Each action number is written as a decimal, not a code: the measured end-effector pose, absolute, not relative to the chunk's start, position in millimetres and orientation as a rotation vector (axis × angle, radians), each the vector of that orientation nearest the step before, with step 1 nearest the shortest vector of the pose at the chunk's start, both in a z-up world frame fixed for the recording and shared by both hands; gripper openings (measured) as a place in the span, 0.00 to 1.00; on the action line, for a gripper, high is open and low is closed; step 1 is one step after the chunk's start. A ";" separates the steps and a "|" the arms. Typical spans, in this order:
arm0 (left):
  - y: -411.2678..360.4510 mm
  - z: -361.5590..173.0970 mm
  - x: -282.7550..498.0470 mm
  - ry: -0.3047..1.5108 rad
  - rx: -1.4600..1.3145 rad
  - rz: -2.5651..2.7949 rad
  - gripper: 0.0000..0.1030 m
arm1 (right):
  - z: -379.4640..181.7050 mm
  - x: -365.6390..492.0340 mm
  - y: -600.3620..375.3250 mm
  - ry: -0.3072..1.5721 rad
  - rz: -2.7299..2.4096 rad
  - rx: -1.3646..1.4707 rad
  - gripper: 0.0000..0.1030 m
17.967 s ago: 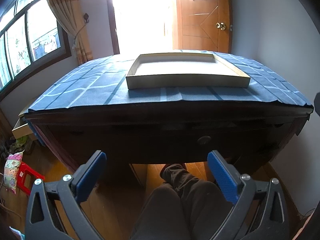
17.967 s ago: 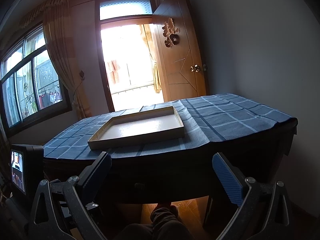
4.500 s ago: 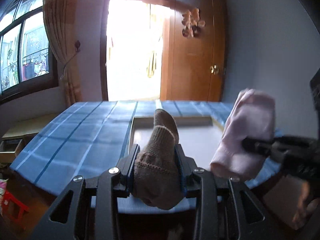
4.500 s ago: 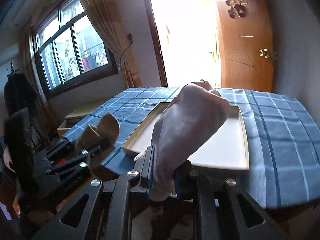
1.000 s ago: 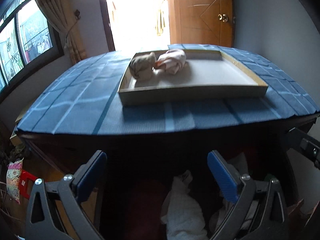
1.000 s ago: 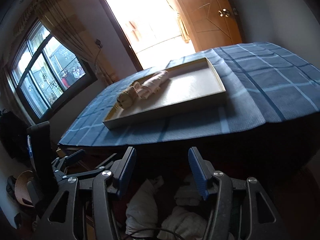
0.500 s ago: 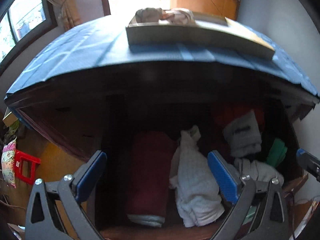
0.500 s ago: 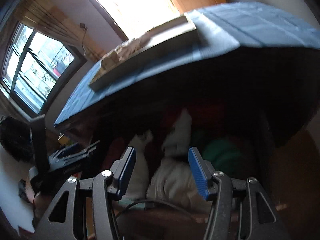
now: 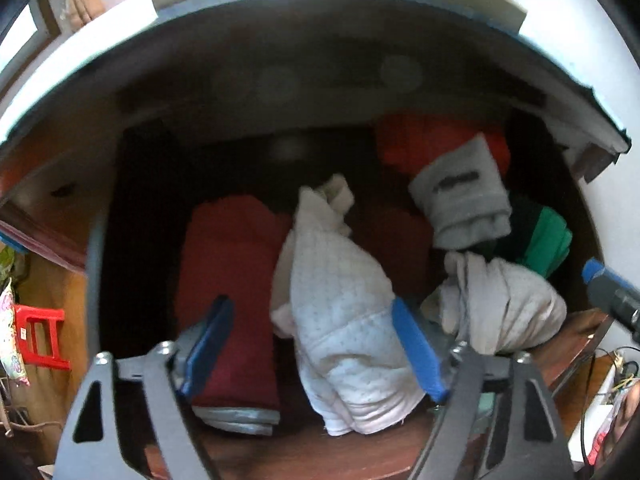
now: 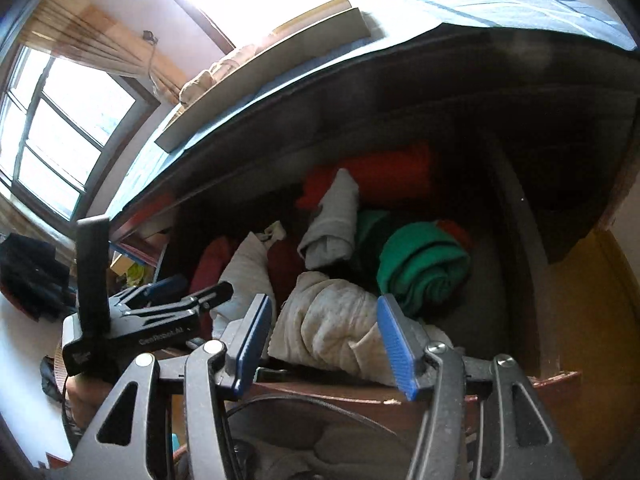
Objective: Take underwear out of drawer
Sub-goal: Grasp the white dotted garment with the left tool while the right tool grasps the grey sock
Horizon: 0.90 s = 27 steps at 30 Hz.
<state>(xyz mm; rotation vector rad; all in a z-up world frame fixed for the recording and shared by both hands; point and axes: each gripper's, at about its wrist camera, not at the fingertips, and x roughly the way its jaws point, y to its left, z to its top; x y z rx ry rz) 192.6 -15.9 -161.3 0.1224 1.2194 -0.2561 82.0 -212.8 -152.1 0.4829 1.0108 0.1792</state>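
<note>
Both tongs wide, nothing held: left tongs over white roll, right tongs over beige bundle. Drawer: 1 green roll, 1 grey roll.

Left gripper over the open drawer, jaws spread wide. White dotted bundle sits between the blue pads, right pad close to its edge; contact unclear. Dark red folded piece lies just left of it, under the left pad. Grey-beige bundle to the right, grey folded piece behind that, green roll at far right, orange-red cloth at the back. Right gripper tip enters at the right edge. Bench edge arcs overhead. Red stool on the floor at left.
</note>
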 end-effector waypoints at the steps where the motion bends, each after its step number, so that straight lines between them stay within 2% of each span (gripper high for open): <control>1: -15.6 -164.7 192.8 1.234 0.119 -0.261 0.74 | -152.4 84.4 -212.9 1.009 0.173 0.478 0.56; 6: -21.4 -177.5 196.0 1.281 0.118 -0.273 0.73 | -152.9 107.4 -212.3 1.017 0.131 0.429 0.56; 10: -22.6 -178.9 196.5 1.274 0.110 -0.285 0.55 | -157.8 130.2 -207.7 1.037 0.136 0.416 0.56; 16: -14.8 -173.7 192.4 1.226 0.060 -0.326 0.36 | -169.1 169.3 -193.0 1.113 0.147 0.382 0.56; 19: -5.0 -163.6 189.1 1.180 0.012 -0.346 0.32 | -171.5 179.8 -188.4 1.125 0.136 0.361 0.56; 27: 19.6 -138.7 174.4 1.104 -0.034 -0.374 0.32 | -197.6 205.3 -181.2 1.233 0.109 0.346 0.56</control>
